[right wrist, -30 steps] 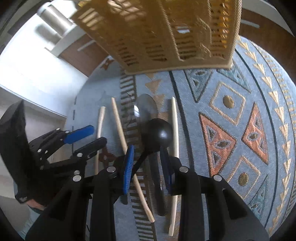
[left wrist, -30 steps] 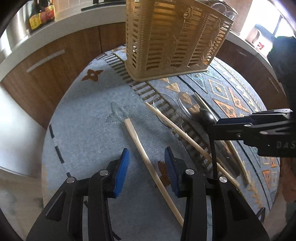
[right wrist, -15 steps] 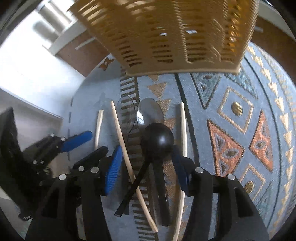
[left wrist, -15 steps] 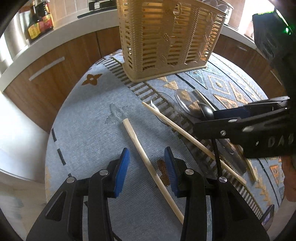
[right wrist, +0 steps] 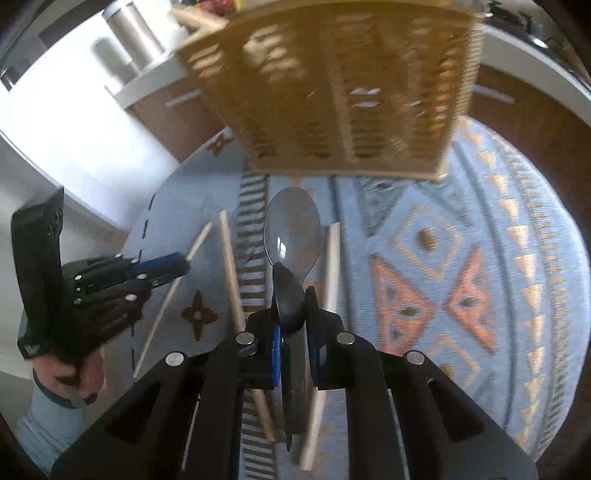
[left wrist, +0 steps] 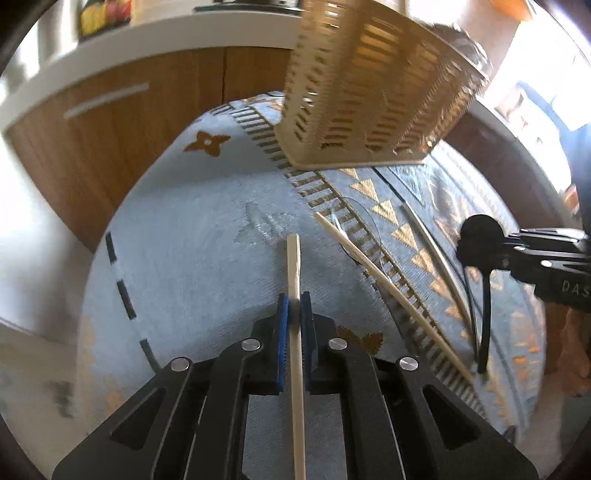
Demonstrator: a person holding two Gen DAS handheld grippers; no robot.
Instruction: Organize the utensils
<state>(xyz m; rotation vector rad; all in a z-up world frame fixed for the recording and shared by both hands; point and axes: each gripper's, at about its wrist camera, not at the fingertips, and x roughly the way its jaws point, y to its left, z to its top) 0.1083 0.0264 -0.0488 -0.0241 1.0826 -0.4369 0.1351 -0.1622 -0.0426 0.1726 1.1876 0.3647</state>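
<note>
My left gripper (left wrist: 294, 306) is shut on a pale wooden chopstick (left wrist: 293, 258) that runs straight out between its blue pads. The same gripper (right wrist: 184, 264) shows at the left of the right wrist view. My right gripper (right wrist: 293, 306) has its jaws closing on a black spoon (right wrist: 290, 291), whose bowl stands on edge between the pads. In the left wrist view the black spoon (left wrist: 480, 227) hangs from the right gripper (left wrist: 476, 251), handle down. A silver spoon (right wrist: 291, 229) and two more chopsticks (right wrist: 231, 266) (right wrist: 334, 258) lie on the cloth. The slatted tan basket (right wrist: 340, 92) stands behind them.
A blue patterned cloth (right wrist: 461, 229) covers the round table. A clear plastic utensil (left wrist: 354, 225) lies under the loose chopstick (left wrist: 388, 288). Wooden cabinets (left wrist: 147, 110) and a white counter with bottles (left wrist: 103, 14) ring the table. A person's hand (right wrist: 62, 373) holds the left gripper.
The left gripper has shut on the chopstick, which now lines up with its fingers. The right gripper opened wider, then closed on the black spoon, whose bowl turned on edge.
</note>
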